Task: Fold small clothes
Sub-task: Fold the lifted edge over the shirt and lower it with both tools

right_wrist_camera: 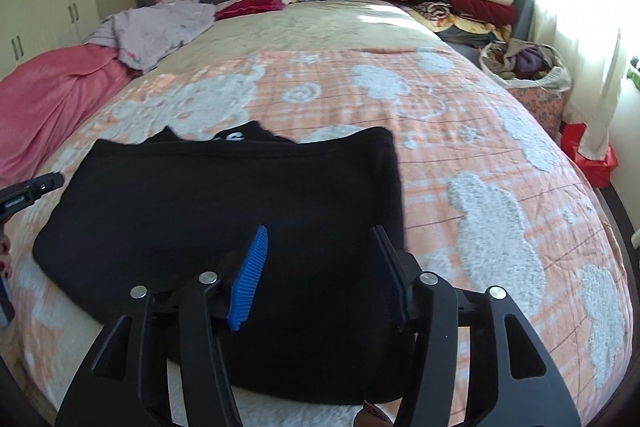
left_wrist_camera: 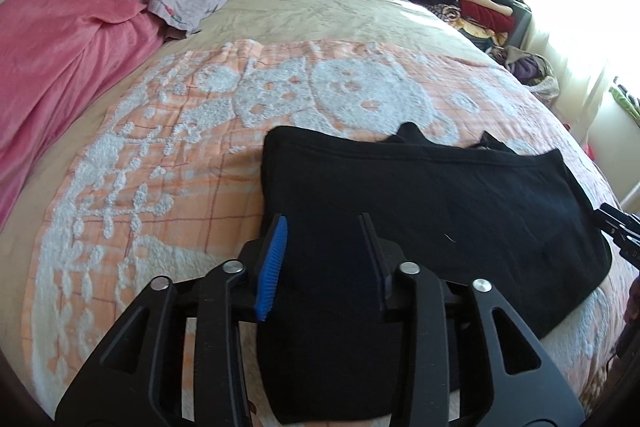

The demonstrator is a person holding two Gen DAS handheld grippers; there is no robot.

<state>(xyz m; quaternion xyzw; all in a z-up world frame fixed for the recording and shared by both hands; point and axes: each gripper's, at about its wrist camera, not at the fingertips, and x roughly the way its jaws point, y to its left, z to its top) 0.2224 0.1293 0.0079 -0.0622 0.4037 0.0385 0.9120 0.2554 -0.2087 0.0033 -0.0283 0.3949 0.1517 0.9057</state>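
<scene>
matt black knit garment (left_wrist_camera: pixel 420 195)

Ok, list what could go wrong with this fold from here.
1. Both the left gripper and right gripper are open over the black garment, so a careless pull-away could snag and undo the fold.
2. The garment's far edge looks uneven, so the next fold may come out crooked.

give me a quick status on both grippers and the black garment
Left gripper open, nothing pinched. Right gripper open, nothing pinched. Black garment lies folded flat on the bedspread. Nothing in the way.
</scene>
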